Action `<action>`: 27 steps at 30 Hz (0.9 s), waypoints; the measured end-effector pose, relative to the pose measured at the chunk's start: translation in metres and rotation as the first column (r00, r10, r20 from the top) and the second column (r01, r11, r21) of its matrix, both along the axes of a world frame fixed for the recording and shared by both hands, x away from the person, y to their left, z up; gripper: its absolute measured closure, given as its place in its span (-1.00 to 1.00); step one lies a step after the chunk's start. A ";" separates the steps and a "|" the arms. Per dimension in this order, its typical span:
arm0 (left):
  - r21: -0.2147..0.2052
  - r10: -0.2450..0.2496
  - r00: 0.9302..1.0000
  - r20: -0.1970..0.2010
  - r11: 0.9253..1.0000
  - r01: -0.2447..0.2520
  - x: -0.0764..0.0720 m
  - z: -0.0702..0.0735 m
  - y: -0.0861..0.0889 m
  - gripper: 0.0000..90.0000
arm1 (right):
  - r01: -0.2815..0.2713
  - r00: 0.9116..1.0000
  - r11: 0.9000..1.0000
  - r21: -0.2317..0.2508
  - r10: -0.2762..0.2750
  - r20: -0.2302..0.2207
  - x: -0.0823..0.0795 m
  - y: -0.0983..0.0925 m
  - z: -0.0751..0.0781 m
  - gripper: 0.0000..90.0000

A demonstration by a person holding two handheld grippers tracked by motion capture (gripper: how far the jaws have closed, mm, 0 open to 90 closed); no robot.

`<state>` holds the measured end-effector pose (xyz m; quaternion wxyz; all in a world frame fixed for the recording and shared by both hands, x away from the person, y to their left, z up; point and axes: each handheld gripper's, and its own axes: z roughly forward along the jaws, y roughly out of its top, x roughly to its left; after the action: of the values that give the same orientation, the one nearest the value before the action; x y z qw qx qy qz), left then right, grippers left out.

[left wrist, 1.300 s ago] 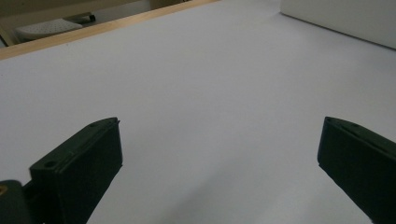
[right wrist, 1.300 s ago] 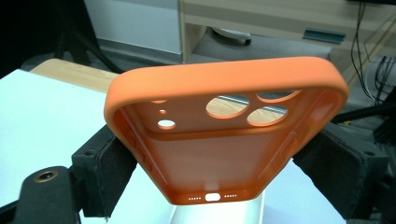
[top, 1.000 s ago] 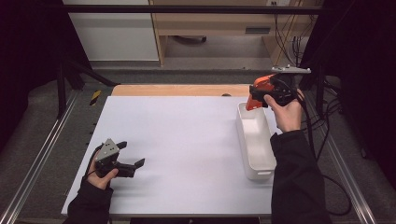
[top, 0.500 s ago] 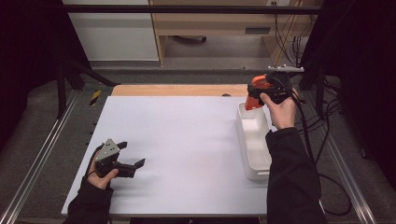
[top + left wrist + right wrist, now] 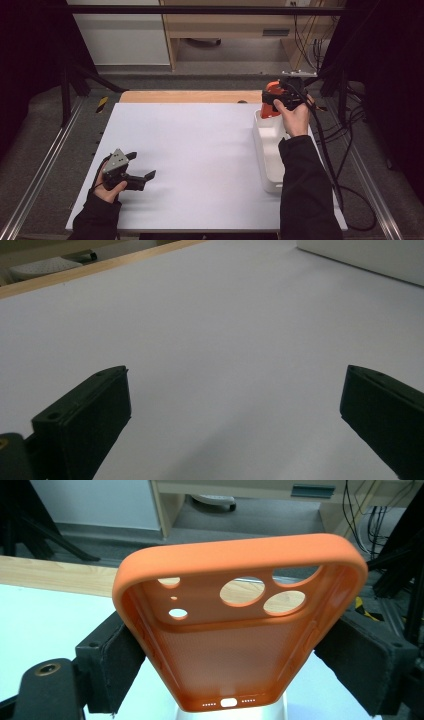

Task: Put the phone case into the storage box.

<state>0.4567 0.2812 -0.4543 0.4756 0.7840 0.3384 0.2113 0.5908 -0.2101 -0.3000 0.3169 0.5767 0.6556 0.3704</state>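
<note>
Where the white table [image 5: 200, 150] ends on the right, a long white bin [image 5: 270, 150] lies with its length running near to far, and the part of its inside that shows past the sleeve looks bare. Above the bin's far end the right gripper [image 5: 280, 102] holds an orange case [image 5: 270, 95], a phone case with camera holes. In the right gripper view the case [image 5: 240, 625] sits between the two black jaws with its open side toward the camera, camera holes at the far end and port slot at the near end, and the right gripper [image 5: 225, 655] presses its pads against the case's long sides, so the jaws are narrowed onto it. The left gripper [image 5: 142, 177] rests at the near left of the table in the person's hand, its jaws spread wide with nothing between them; the left gripper view shows bare white surface between the left gripper's [image 5: 235, 410] jaws. Beyond the table's far edge runs a wooden strip [image 5: 190, 96], then grey floor, a pale cabinet [image 5: 120, 35] and cables [image 5: 345, 150] at the right.
</note>
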 end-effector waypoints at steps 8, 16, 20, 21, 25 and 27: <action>0.000 -0.001 1.000 0.001 1.000 0.001 0.000 0.000 0.000 -1.00 | 0.027 1.000 1.000 0.012 -0.027 -0.013 0.008 0.002 -0.010 -0.66; 0.003 -0.003 1.000 -0.002 1.000 0.003 0.000 -0.001 0.000 -1.00 | 0.049 0.998 0.999 0.011 -0.048 -0.034 0.015 0.001 -0.021 -0.66; 0.005 -0.004 1.000 -0.003 1.000 0.004 0.000 -0.001 -0.001 -1.00 | 0.054 0.998 0.999 0.005 -0.053 -0.044 0.018 0.000 -0.027 -0.66; 0.005 -0.003 1.000 -0.002 1.000 0.003 0.000 -0.001 -0.001 -1.00 | 0.056 0.997 0.998 0.005 -0.056 -0.049 0.019 -0.001 -0.031 -0.66; 0.005 -0.003 1.000 -0.004 1.000 0.003 0.000 -0.001 -0.001 -1.00 | 0.059 0.997 0.998 0.007 -0.059 -0.057 0.020 -0.002 -0.035 -0.66; 0.006 -0.004 1.000 -0.003 1.000 0.004 0.000 -0.001 -0.001 -1.00 | 0.061 0.996 0.998 0.005 -0.060 -0.061 0.022 -0.002 -0.039 -0.66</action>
<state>0.4571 0.2805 -0.4555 0.4732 0.7865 0.3369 0.2100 0.6131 -0.2117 -0.3393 0.3058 0.6084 0.6459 0.3451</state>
